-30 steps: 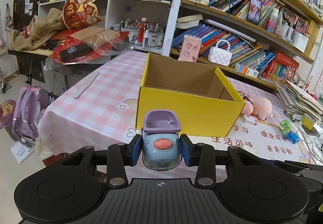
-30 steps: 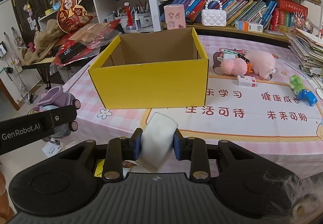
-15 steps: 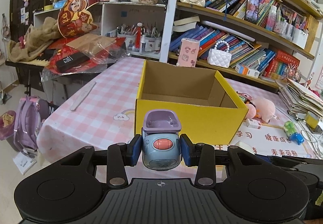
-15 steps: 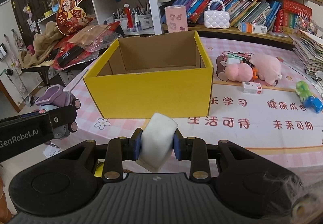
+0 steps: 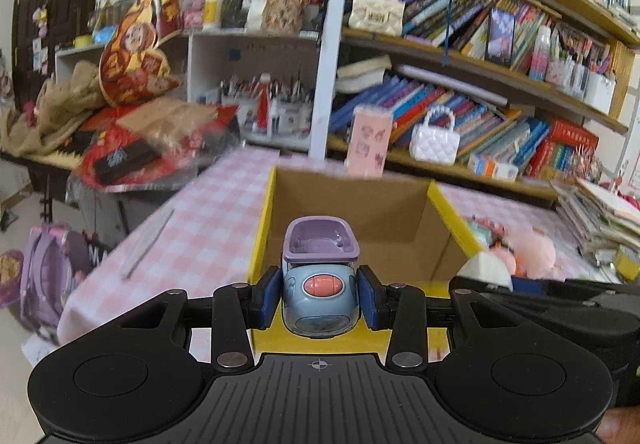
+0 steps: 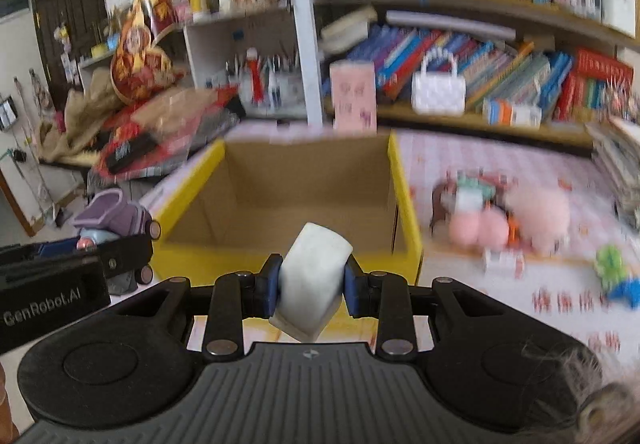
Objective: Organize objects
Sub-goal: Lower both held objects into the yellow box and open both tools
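Note:
My left gripper (image 5: 319, 302) is shut on a small blue and purple toy truck (image 5: 319, 284) with a pink oval on its back. It hangs just before the near wall of an open yellow cardboard box (image 5: 260, 228), whose inside looks bare. My right gripper (image 6: 311, 286) is shut on a white rounded block (image 6: 312, 276), held tilted in front of the same yellow box (image 6: 408, 220). The toy truck (image 6: 112, 216) and the left gripper's black body show at the left of the right wrist view. The white block (image 5: 486, 268) shows at the right of the left wrist view.
The box stands on a pink checked tablecloth (image 5: 208, 220). Pink plush toys (image 6: 516, 220), a small white box (image 6: 504, 262) and a green and blue toy (image 6: 616, 276) lie right of the box. Bookshelves (image 6: 480, 56) run behind the table. A purple backpack (image 5: 48, 276) sits on the floor, left.
Both grippers have moved forward and slightly up toward the yellow box, which now looms larger with its inside in view. Each still holds its object.

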`<state>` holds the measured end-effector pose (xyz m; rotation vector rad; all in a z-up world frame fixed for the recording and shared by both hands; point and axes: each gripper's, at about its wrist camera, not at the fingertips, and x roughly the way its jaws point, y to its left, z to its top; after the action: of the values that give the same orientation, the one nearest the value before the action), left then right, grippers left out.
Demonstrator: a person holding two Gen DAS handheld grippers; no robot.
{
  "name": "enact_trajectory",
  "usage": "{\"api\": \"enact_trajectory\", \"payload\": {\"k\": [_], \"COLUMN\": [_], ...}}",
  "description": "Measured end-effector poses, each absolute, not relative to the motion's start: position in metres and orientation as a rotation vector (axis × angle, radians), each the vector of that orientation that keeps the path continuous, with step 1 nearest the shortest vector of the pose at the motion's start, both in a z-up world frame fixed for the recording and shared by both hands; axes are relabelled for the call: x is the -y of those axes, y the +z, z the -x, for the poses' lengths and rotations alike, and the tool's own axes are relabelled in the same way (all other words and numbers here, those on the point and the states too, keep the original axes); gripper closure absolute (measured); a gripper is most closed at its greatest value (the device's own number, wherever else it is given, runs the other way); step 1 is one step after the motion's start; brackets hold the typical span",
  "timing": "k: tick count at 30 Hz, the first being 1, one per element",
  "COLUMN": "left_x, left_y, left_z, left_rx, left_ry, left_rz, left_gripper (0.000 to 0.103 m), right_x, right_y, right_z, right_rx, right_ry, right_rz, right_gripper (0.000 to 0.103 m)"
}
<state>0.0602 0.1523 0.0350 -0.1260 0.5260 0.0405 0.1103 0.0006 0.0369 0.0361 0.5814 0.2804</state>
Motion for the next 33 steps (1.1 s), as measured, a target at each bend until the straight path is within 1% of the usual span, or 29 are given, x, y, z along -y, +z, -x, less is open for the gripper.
{"api": "enact_trajectory", "payload": {"k": [4,7,10,16,20,24,33], "left_x": [-0.15,-0.149,-0.145,-0.142,-0.141,-0.145,-0.15], "left_y": [0.042,0.041,0.033,0.007,-0.002,-0.01,-0.019], "left_z": [-0.087,-0.109,-0.129,-0.159,-0.173,-0.184,-0.2], "left_rx": [-0.488,-0.494,-0.524,-0.618,-0.664,-0.697,-0.735], "left_ry": [0.053,0.061,0.068,0.095,0.118,0.144,0.169], "left_rz": [0.127,0.136,0.138,0.138,0.121,0.12,0.114], "left_gripper": [0.064,0.064,0.064,0.064,0.064,0.064,0.063], "right_x": [-0.001,-0.002,-0.004,-0.014,-0.019,-0.027,-0.04], "right_y": [0.051,0.05,0.04,0.001,-0.014,-0.024,-0.026], "right_z": [-0.14,-0.165,-0.189,-0.23,-0.248,-0.264,-0.287], "right_rx": [-0.502,-0.503,-0.532,-0.663,-0.72,-0.759,-0.768], "right_ry": [0.292,0.298,0.314,0.368,0.403,0.446,0.5], "right_rz": [-0.002,0.014,0.037,0.112,0.142,0.19,0.246], "right_gripper": [0.073,0.073,0.073,0.073,0.073,0.073,0.073]}}
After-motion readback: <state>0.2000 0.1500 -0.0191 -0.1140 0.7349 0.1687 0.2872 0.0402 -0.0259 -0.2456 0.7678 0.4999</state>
